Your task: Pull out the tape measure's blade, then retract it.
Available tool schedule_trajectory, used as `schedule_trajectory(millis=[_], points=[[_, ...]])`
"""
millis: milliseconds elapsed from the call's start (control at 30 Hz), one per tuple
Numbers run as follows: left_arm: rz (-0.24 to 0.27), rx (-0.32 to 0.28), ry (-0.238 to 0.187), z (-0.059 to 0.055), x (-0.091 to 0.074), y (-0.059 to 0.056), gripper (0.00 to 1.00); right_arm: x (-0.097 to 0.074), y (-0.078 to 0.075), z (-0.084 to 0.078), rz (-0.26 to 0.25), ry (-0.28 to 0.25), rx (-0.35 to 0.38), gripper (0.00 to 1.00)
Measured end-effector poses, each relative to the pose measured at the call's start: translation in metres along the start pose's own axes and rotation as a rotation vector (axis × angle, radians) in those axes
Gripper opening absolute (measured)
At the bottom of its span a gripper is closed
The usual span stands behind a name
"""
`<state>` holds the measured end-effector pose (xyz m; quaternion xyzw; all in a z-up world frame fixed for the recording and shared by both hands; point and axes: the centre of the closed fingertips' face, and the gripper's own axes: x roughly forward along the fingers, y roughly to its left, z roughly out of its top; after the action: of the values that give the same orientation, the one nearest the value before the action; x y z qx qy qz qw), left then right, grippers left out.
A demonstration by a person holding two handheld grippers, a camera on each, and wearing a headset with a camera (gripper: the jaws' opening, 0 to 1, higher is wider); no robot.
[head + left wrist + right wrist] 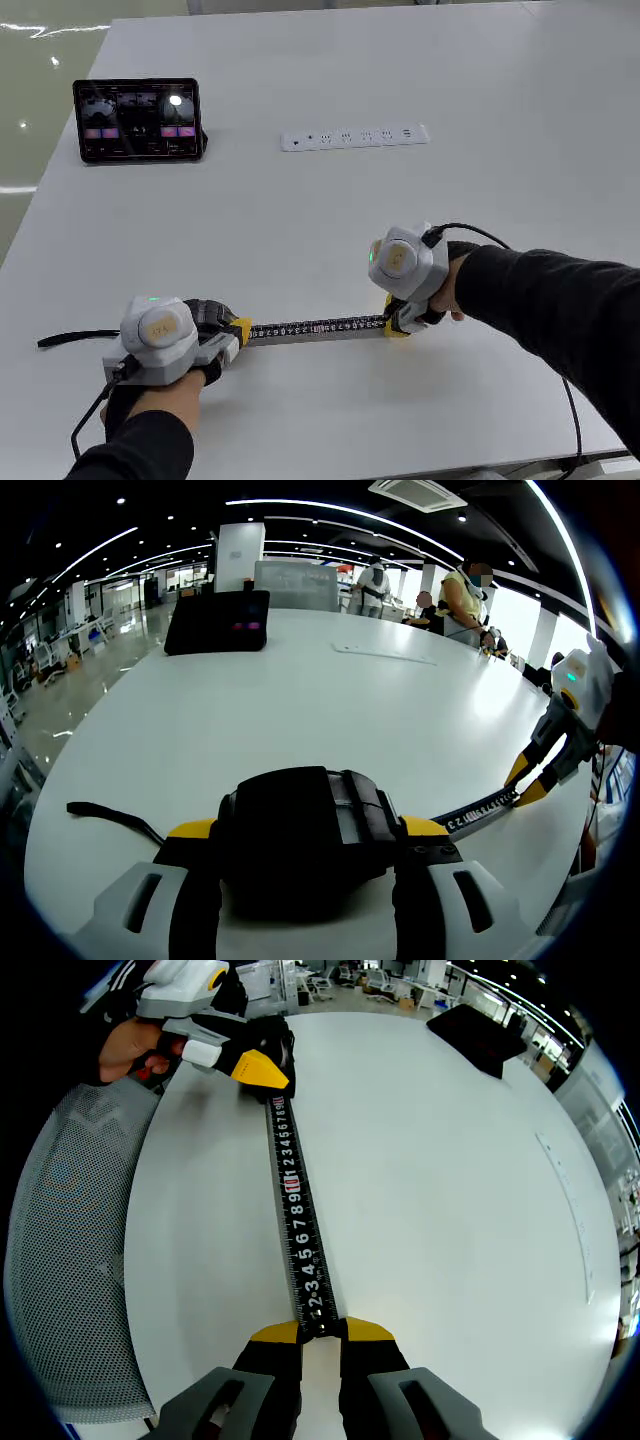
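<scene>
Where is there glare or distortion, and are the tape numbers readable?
Head view: even light, glare streaks on the floor. Left gripper view: fisheye bends the ceiling lights into arcs; the tape case looks dark. Right gripper view: blade numbers sharp, bright sheen on the table by the tongs.

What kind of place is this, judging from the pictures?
Probably a large open-plan office or lab: a long white table with a power strip and a tablet, strip lights on a dark ceiling, desks behind.

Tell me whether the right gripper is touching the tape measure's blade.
Touching. In the right gripper view, the right gripper has both yellow-tipped jaws pinched on the near end of the blade.
</scene>
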<state>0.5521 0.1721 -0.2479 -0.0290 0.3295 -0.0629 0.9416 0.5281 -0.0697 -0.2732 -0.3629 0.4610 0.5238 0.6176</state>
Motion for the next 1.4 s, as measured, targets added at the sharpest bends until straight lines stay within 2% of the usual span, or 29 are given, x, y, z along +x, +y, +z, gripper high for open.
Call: schedule_trajectory(millis=[1400], points=[[0.001, 0.0, 0.006, 0.0, 0.0, 0.0, 0.66, 0.003, 0.002, 0.011, 0.0, -0.006, 0.007, 0.1]])
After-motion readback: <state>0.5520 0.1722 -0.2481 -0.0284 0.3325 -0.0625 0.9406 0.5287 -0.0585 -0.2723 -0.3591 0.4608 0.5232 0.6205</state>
